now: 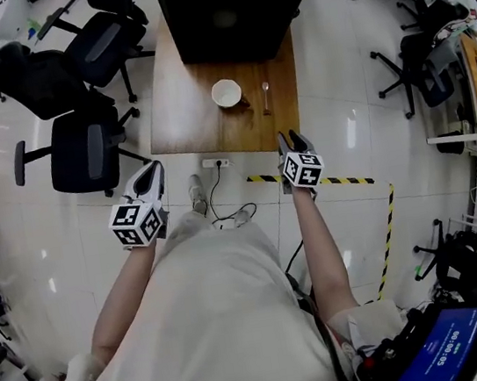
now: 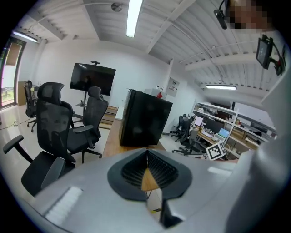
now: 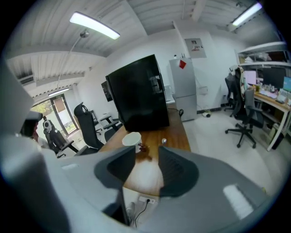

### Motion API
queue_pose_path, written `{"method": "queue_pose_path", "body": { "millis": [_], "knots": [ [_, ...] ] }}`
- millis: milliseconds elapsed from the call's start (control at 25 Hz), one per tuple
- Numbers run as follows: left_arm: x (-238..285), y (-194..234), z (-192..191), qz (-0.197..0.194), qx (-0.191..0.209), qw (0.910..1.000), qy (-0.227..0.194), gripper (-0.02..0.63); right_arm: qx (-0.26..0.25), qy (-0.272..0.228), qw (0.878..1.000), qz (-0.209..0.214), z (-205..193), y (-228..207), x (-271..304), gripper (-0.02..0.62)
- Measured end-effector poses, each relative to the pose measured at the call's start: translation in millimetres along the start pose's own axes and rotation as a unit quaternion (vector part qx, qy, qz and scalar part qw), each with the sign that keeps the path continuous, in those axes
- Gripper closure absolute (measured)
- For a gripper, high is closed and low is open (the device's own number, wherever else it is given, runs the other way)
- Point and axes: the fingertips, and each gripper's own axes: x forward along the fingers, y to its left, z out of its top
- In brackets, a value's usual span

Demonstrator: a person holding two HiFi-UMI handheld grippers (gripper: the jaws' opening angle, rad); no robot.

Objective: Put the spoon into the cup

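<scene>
A white cup (image 1: 227, 94) stands near the front of a wooden table (image 1: 188, 122), and a spoon (image 1: 266, 97) lies flat just to its right. Both also show in the right gripper view, the cup (image 3: 132, 139) left of the spoon (image 3: 163, 142). My right gripper (image 1: 291, 138) hovers over the floor short of the table's front edge. In its own view the right gripper (image 3: 147, 152) stands open with nothing between its jaws. My left gripper (image 1: 154, 167) hangs lower left of the table, and in its own view the left gripper (image 2: 146, 153) has its tips together, holding nothing.
A large black box (image 1: 229, 9) fills the table's far end. Office chairs (image 1: 86, 150) stand left of the table. A power strip (image 1: 216, 164) with a cable lies on the floor by the front edge, next to yellow-black tape (image 1: 344, 180). Desks and chairs (image 1: 420, 69) line the right side.
</scene>
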Motion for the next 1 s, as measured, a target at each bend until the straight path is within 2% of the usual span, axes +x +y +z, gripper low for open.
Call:
{"method": "queue_pose_path", "body": {
  "millis": [320, 600, 800, 1000],
  "knots": [
    [51, 45, 25, -0.063, -0.007, 0.9979, 0.008, 0.627, 0.028, 0.01, 0.999, -0.037, 13, 20, 14, 0.436],
    [80, 56, 22, -0.132, -0.003, 0.9906, 0.033, 0.627, 0.038, 0.009, 0.996, -0.075, 17, 35, 14, 0.436],
    [94, 58, 12, -0.151, 0.0, 0.9871, 0.054, 0.627, 0.038, 0.011, 0.995, -0.086, 12, 39, 11, 0.436],
    [104, 36, 15, -0.159, 0.011, 0.9853, 0.061, 0.627, 0.041, 0.019, 0.995, -0.085, 7, 22, 15, 0.436]
  ]
}}
